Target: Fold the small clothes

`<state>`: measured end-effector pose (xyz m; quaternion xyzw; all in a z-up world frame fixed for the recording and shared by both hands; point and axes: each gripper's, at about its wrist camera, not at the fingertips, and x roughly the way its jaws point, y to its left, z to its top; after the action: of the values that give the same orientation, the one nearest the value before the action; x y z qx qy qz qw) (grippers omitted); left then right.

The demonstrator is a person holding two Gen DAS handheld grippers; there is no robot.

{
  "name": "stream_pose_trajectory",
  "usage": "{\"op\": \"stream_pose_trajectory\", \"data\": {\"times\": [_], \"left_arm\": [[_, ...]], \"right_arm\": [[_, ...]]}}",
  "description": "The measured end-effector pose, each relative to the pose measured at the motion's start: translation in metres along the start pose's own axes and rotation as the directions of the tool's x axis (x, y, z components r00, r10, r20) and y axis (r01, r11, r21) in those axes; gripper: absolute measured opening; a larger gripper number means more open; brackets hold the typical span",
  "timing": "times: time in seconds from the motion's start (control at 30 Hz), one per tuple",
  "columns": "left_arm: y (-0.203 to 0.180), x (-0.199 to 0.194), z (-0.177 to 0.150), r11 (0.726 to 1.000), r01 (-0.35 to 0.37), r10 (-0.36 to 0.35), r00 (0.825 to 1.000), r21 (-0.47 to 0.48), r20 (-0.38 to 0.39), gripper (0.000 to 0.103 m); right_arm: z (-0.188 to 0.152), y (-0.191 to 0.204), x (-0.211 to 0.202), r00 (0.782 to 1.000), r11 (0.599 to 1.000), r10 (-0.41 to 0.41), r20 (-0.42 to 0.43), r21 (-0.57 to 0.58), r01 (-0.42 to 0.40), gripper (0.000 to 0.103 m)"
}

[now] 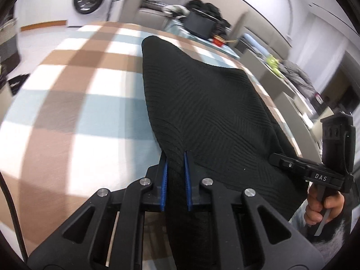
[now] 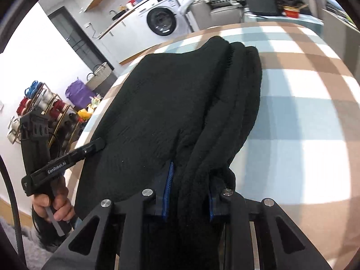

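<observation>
Left gripper (image 1: 176, 157): foreground of the left wrist view, blue pads nearly together, pinching a narrow ridge of the garment (image 1: 202, 103) at its near edge. The same gripper shows in the right wrist view (image 2: 99, 145), tip at the garment's left edge, a hand (image 2: 54, 204) round its grip.

Right gripper (image 2: 191, 180): jaws a little further apart, clamped on a thicker bunch of the garment's (image 2: 168, 103) near right side; cloth drapes over the right pad and hides most of it. Seen from the left wrist view (image 1: 275, 157), its tip meets the garment's right edge; a hand (image 1: 324, 207) holds the handle.

Garment: black, ribbed knit, lying on the table (image 1: 67, 103) and running away from both grippers. Its right side is folded into several long rolls. The far end narrows to a rounded edge.

Table: covered in a check of brown, pale blue and white.

Beyond the table: a dark pot (image 2: 261, 2) and a red container (image 2: 291, 11) on a pale blue surface, black cloth heaped behind, blurred. A washing machine (image 2: 162, 20) against the far wall under a counter. A rack (image 2: 45, 112) of coloured items, perhaps shoes, on the floor at left, beside a purple bag (image 2: 77, 94) and a woven basket (image 2: 100, 74).
</observation>
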<state>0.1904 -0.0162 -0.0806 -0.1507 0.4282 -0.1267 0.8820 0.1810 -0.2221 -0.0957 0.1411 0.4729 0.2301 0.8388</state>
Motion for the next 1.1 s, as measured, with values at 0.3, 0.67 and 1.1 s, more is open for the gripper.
{"op": "stream_pose_trajectory", "data": {"times": [0.3,0.67,1.1], "left_arm": [[0.008,-0.005,0.000,1.000,-0.026,0.026,1.000,0.005,-0.001,0.014],[0.014,-0.017,0.006,0.998,-0.068,0.068,0.997,-0.003,0.022,0.062],[0.008,-0.025,0.008,0.996,-0.086,0.084,0.995,0.038,0.048,0.067]], "right_arm": [[-0.007,-0.014,-0.031,1.000,1.000,-0.014,-0.016,0.015,0.014,0.034],[0.091,-0.033,0.012,0.996,0.998,-0.027,0.081,0.058,0.022,0.055],[0.123,-0.013,0.024,0.967,0.977,-0.171,0.189,-0.092,0.191,0.010]]}}
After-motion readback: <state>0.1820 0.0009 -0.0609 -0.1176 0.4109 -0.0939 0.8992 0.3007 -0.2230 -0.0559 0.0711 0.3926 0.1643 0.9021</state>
